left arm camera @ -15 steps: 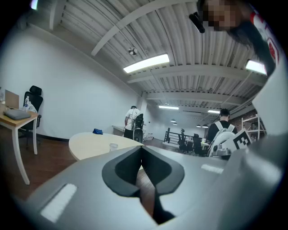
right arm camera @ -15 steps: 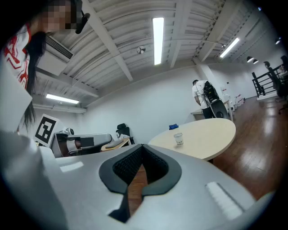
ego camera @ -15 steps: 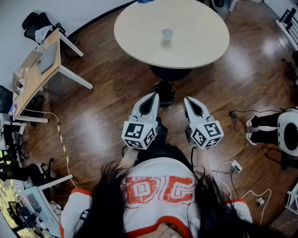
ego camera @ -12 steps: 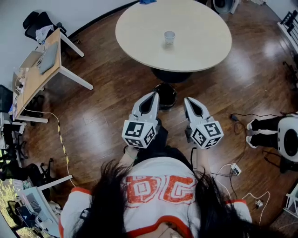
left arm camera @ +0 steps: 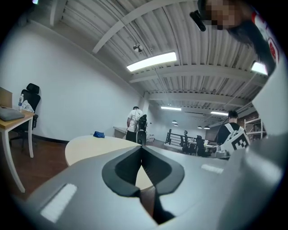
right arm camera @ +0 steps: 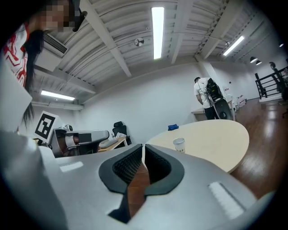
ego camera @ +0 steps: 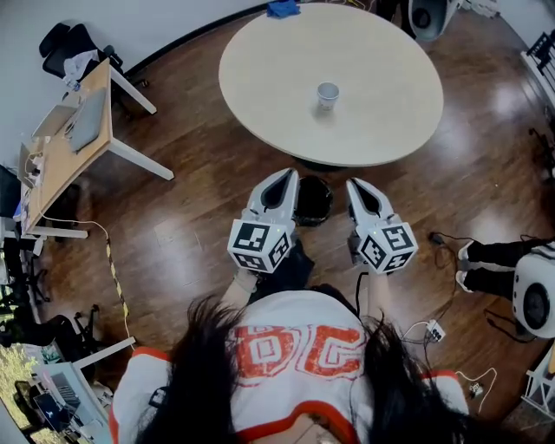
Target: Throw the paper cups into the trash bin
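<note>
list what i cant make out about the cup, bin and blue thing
paper cup: whether empty; too small in the head view, its wall hides the inside in the right gripper view.
trash bin: contents; interior too dark in the head view.
blue thing: what it is; too small in every view.

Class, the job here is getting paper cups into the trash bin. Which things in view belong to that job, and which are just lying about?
Belongs to the job:
- paper cup, standing on the round table
- black trash bin, on the floor by the table
- left tool and right tool, both shut and empty

Just lying about:
- blue cloth
- wooden desk
- black chair
- power strip
</note>
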{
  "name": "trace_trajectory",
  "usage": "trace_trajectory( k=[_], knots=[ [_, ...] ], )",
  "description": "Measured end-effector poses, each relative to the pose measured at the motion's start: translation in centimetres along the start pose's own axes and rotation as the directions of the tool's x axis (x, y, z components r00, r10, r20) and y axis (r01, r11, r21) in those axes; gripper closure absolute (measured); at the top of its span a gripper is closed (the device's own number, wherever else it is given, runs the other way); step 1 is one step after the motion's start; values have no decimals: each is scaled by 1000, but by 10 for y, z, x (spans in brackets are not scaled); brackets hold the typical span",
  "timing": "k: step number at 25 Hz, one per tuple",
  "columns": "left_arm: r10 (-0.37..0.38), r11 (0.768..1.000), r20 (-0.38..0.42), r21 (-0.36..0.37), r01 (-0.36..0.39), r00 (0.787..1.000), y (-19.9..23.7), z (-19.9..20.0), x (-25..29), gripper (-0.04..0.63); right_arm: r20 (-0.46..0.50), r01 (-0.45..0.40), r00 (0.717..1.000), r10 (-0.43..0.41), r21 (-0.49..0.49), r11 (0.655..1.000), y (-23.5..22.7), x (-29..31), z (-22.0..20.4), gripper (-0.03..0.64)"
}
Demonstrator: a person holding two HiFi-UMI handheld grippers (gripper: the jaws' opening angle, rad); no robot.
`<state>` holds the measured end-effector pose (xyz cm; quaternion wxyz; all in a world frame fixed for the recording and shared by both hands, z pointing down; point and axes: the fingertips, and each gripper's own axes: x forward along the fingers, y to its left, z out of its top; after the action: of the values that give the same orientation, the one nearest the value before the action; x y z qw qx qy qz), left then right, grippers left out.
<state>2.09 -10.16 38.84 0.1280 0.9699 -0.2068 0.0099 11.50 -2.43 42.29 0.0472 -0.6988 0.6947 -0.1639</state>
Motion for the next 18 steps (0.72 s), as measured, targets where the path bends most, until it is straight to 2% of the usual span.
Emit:
trace_trajectory(
  k=[3,9,13,18],
  knots=[
    [-11,1000,-6,-7,11,1000,14,1,14,595,-2,-5,1000,5,0,1000,-7,19,4,588],
    [-32,999,-25,-13,31,999,28,1,39,595,-16,-39,999,39,7,999,-24,53,6,496],
    [-25,999,-38,-21,24,999,38,-4,52,595,-46,-36,998,36,12,999,-44,77,1,482],
    [-10,1000,-44,-28,9,999,47,-6,64,595,-100,-34,995,28,-56,998,-65,101,-2,462]
  ],
)
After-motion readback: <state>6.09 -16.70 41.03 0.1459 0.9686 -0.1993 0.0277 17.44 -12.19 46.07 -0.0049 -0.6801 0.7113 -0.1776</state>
